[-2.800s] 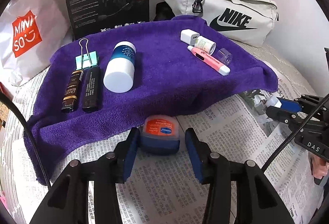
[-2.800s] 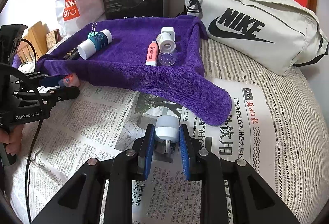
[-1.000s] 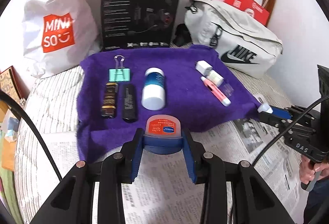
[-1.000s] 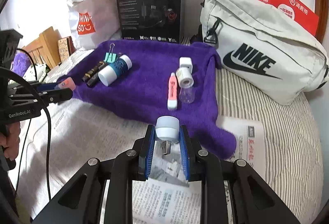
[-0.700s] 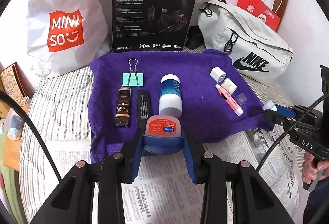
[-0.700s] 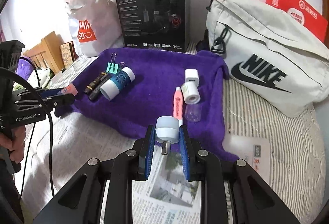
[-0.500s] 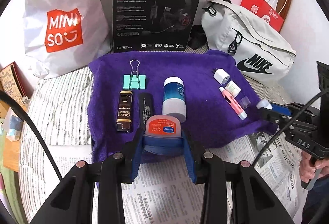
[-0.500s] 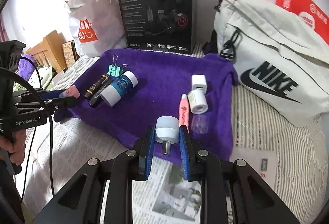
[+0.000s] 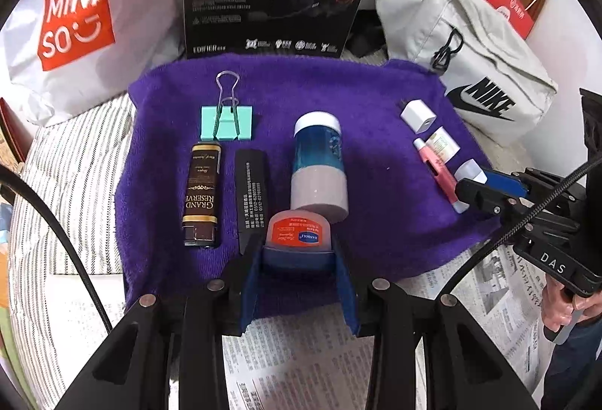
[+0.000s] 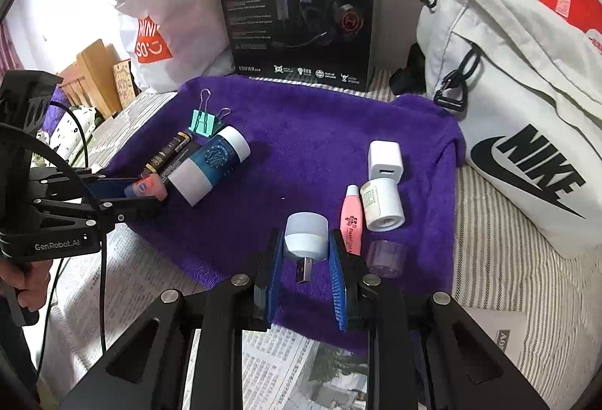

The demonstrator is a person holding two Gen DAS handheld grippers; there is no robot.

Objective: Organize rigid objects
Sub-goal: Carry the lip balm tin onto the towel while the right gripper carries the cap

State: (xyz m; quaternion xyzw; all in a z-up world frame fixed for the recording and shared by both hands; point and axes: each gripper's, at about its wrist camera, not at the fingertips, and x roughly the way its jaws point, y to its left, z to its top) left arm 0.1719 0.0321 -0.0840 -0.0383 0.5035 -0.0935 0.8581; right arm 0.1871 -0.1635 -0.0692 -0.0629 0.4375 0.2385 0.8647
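Over the last second I had brought both grippers in from the newspaper (image 9: 301,365) until the purple terry towel (image 9: 376,101), the largest thing in both views, filled the middle of each frame. My left gripper (image 9: 297,259) was pinching the small blue jar with the orange lid (image 9: 297,235) at lower centre, just below the blue-and-white cylindrical bottle (image 9: 319,165). My right gripper (image 10: 305,252) was clamped on the little white USB plug light (image 10: 305,235), left of the pink pen (image 10: 350,218); I judged both ready to set down in their rows.
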